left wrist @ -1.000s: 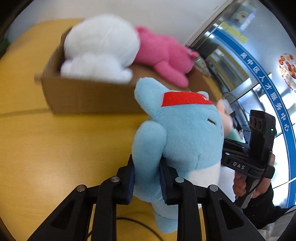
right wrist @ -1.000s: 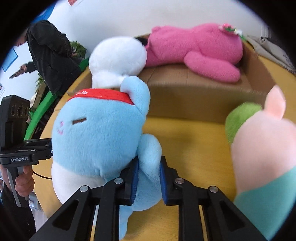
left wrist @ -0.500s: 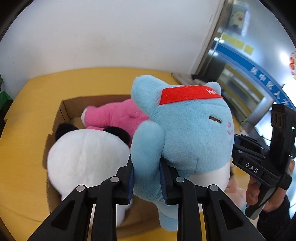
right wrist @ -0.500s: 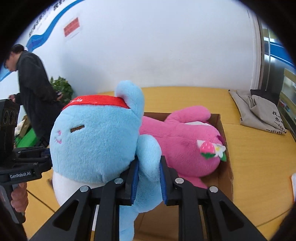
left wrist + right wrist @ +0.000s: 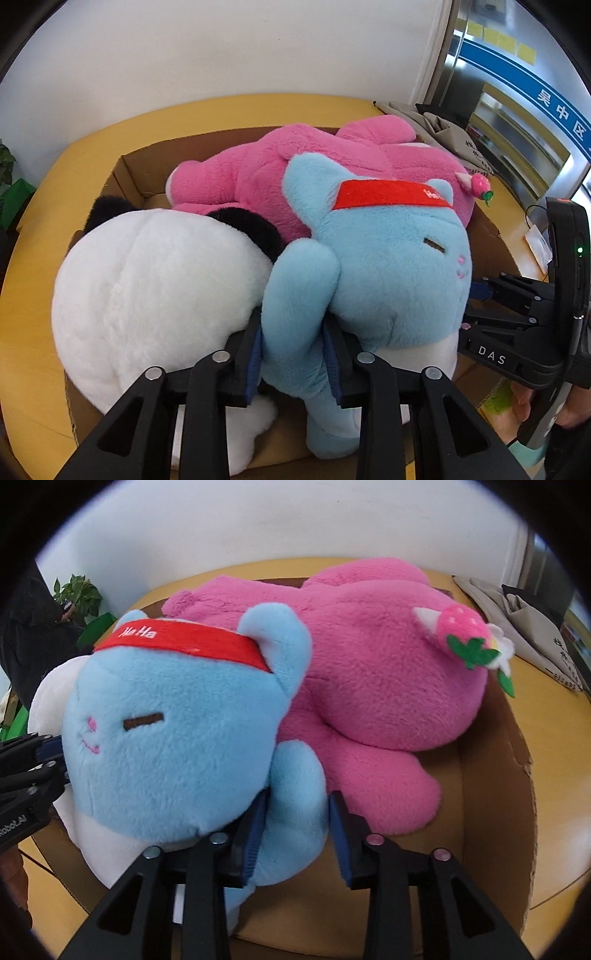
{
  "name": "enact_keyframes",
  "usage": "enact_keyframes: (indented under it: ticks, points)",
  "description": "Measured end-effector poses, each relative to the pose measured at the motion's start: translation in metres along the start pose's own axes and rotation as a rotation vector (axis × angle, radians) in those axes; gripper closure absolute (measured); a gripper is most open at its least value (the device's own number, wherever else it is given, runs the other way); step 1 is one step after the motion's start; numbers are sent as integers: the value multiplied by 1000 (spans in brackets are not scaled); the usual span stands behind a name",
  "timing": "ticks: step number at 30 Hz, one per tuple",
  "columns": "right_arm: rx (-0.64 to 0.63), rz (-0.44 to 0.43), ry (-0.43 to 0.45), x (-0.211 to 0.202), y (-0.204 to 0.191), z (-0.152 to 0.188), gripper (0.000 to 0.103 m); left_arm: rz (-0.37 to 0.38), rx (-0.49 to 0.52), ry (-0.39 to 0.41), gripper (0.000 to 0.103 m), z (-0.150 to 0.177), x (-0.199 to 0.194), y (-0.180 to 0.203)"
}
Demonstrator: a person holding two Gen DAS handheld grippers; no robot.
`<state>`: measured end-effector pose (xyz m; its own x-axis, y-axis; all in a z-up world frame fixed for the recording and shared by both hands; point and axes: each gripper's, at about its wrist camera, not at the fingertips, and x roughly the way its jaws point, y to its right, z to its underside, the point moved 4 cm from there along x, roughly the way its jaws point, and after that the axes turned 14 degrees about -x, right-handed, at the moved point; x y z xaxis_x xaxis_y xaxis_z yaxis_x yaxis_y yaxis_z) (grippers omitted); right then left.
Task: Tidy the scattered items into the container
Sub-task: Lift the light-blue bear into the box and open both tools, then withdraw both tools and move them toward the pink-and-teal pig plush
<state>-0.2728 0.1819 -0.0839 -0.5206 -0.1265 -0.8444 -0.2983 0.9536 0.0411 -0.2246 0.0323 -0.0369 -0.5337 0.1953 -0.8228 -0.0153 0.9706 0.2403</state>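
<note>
Nearest the left wrist camera, the left gripper (image 5: 295, 354) has its blue pads on either side of one arm of the blue plush cat (image 5: 373, 273); the jaws are opening, and the pads still lie against the fur on both sides. In the right wrist view, the right gripper (image 5: 297, 834) brackets the cat's other arm; its jaws are opening too, with the left pad against the fur and the right pad standing clear of it. Each gripper shows at the side of the other's view, held in a hand.

The cat, with a red headband (image 5: 184, 646), sits in the near part of the cardboard box (image 5: 495, 775), its pale belly low toward the near wall. A white plush with black ears (image 5: 155, 288) fills the box's near left corner, pressed against the cat's side. Behind both, a pink plush (image 5: 369, 672) with a strawberry and flower on its ear lies across the far half of the box, touching the cat's head.

The box rests on a yellow table (image 5: 48, 206). A folded grey cloth bag (image 5: 532, 627) lies on the table near its far right edge, and a green plant (image 5: 79, 594) stands beyond the table's left edge against a white wall.
</note>
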Motion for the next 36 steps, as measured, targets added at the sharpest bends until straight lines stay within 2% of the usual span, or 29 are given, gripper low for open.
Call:
enact_keyframes:
  ticks: [1, 2, 3, 4, 6, 8, 10, 15, 22, 36]
  points:
    - [5, 21, 6, -5, 1, 2, 46, 5, -10, -2, 58, 3, -6, -1]
    - [7, 39, 14, -12, 1, 4, 32, 9, -17, 2, 54, 7, -13, -1]
    - [9, 57, 21, -18, 2, 7, 26, 12, -23, 7, 43, 10, -20, -1]
    - [10, 67, 30, -24, 2, 9, 26, -4, -27, 31, 31, 15, -30, -2]
    - [6, 56, 55, -41, -1, 16, 26, -44, -33, 87, 15, 24, -51, -3]
    - [2, 75, 90, -62, -6, 25, 25, -92, -43, 150, 11, 38, -77, -6]
    - [-7, 86, 124, -84, -16, 36, 24, -106, -64, 182, 5, 51, -96, -9]
    - [-28, 95, 190, -129, -43, 61, 24, -134, -135, 231, 1, 91, -130, -25]
    - [-70, 144, 241, -173, -74, 79, 24, -133, -163, 213, 1, 131, -150, -35]
    - [-72, 185, 210, -187, -86, 103, 24, -100, -136, 187, 1, 161, -164, -18]
